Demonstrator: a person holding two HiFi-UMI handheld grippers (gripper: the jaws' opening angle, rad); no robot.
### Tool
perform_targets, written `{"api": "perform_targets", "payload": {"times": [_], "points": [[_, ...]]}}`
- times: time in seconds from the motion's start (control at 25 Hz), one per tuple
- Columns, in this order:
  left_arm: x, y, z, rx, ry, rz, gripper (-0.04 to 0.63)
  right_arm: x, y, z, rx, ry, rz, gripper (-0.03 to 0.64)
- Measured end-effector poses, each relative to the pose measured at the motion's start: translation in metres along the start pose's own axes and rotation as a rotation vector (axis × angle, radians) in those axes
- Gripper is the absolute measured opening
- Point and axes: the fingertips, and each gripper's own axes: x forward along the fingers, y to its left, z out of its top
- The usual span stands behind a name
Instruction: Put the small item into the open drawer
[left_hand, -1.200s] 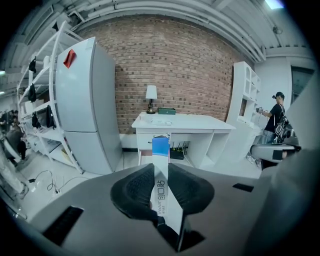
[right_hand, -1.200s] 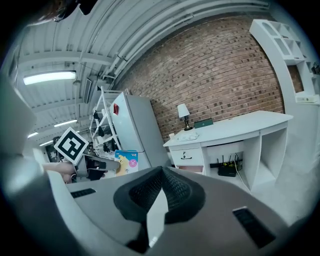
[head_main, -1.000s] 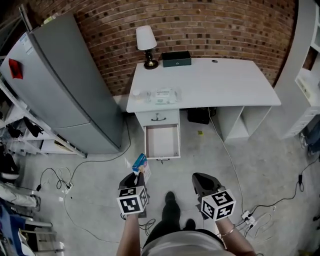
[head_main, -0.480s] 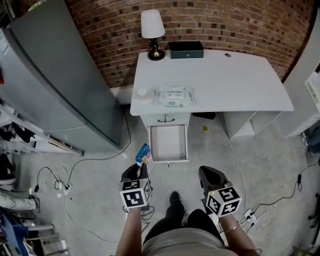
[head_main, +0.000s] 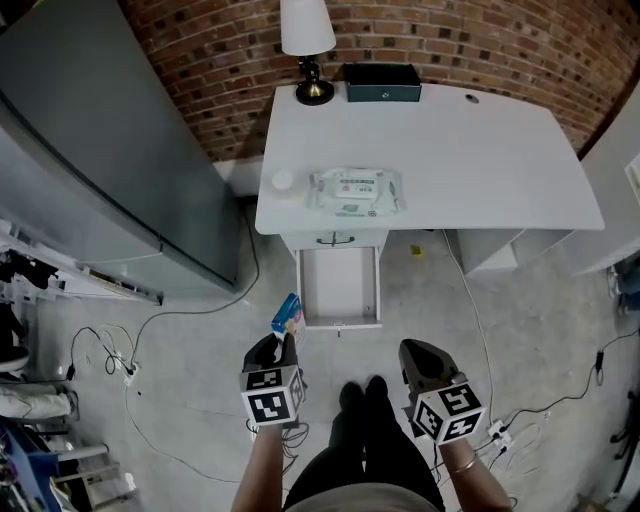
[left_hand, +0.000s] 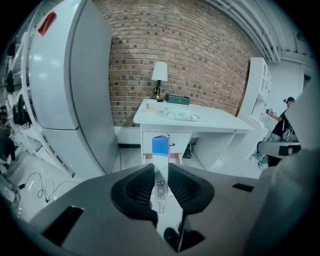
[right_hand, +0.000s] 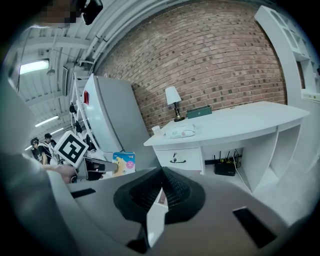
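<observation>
Stands nearer the white worktop (head_main: 430, 150) than a second ago, so sees it larger in the head view. Has the open white drawer (head_main: 340, 285) now close ahead of the shoes, and the white-shaded table lamp (head_main: 303, 25) cut by the top edge. Holds both forearms forward and low, side by side and well apart, in the same pose as before.

Clamps the small blue-and-white cardboard box (head_main: 288, 317) (left_hand: 160, 150) in the left hand-held gripper (head_main: 278, 342) (left_hand: 161, 167) at a narrow opening, ribbed black pads pressing its two broad faces. Lets the box's blue end jut past the fingertips, upward and forward. Carries it over the grey concrete floor (head_main: 180, 400), just short of the drawer's front panel and a little to its left, not yet above the drawer's inside. Aims it, in the left gripper view, straight at the drawer under the worktop's left end.

Holds the right hand-held gripper (head_main: 412, 346) (right_hand: 161, 172) level with the left one, off to the drawer's right, jaws drawn together with nothing between them.
</observation>
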Motion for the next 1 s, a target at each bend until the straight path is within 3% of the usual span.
{"api": "perform_targets", "payload": {"times": [0.36,1.0], "points": [[0.072,-0.005,-0.016,-0.034,0.046,-0.001,0.098,0.061,-0.029,-0.024,0.012,0.053,0.055,0.008],[0.207,0.004,-0.090,-0.014,0.107,0.030,0.098,0.147,-0.074,-0.129,0.054,0.132,0.098,0.007]]}}
